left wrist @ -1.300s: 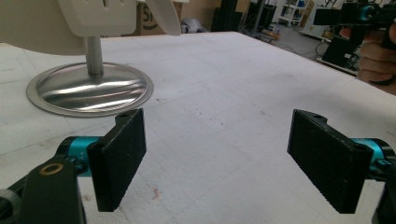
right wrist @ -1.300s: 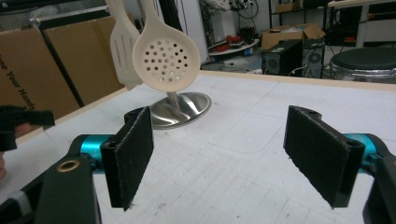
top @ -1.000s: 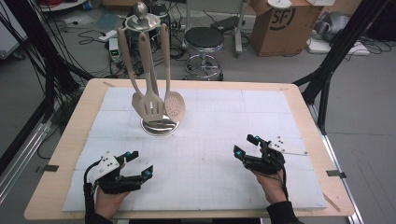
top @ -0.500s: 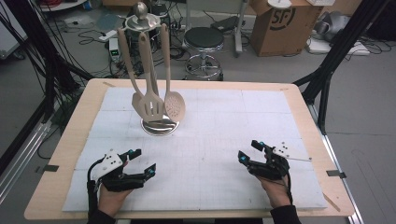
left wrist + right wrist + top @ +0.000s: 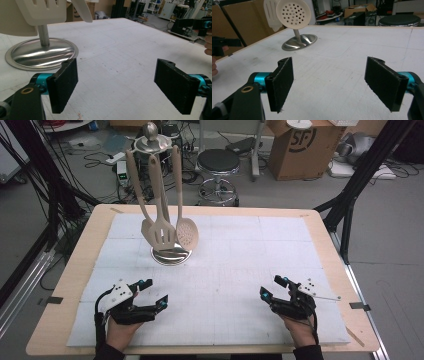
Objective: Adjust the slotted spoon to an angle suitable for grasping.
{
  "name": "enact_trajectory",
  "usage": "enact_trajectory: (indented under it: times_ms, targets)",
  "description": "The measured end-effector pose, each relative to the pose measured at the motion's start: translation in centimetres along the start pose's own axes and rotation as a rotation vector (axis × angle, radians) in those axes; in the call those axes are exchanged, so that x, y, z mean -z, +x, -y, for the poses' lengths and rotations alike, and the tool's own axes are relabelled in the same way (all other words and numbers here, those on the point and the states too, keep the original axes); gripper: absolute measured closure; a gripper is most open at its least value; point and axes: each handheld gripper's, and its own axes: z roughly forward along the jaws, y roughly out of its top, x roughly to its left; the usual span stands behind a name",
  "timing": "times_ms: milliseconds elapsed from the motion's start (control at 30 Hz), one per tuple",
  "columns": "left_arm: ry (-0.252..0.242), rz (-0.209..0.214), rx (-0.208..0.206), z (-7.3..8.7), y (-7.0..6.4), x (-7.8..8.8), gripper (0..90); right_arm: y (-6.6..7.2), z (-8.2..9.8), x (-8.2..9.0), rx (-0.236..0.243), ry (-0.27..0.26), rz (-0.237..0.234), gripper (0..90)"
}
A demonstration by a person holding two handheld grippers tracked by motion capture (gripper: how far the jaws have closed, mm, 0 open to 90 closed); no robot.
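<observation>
Both grippers rested low at the near edge of the surface [image 5: 280,245], with the utensil stand [image 5: 170,254] well apart from them.

The left gripper [image 5: 152,292] had its fingers [image 5: 63,85] spread wide and they held nothing; the same was true for the right gripper [image 5: 272,287] and its fingers [image 5: 282,82]. The stand stood upright on its round metal base at the far left part of the surface, ahead of the left gripper and across from the right one. Three cream utensils hung on it: a spoon [image 5: 146,227], a slotted turner [image 5: 163,234] and a round skimmer [image 5: 187,234]. In the left gripper view the base lay beyond the left finger, not between the fingers. In the right gripper view the skimmer [image 5: 292,13] appeared far ahead, above the left finger.
</observation>
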Motion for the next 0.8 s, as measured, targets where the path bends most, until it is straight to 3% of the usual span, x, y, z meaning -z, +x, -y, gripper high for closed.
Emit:
enact_trajectory:
  times_ms: [800]
  targets:
    - [0.011,0.007,0.001,0.14,0.04,-0.11,19.7,-0.19,0.19,-0.12,-0.006,0.000,0.013,20.7]
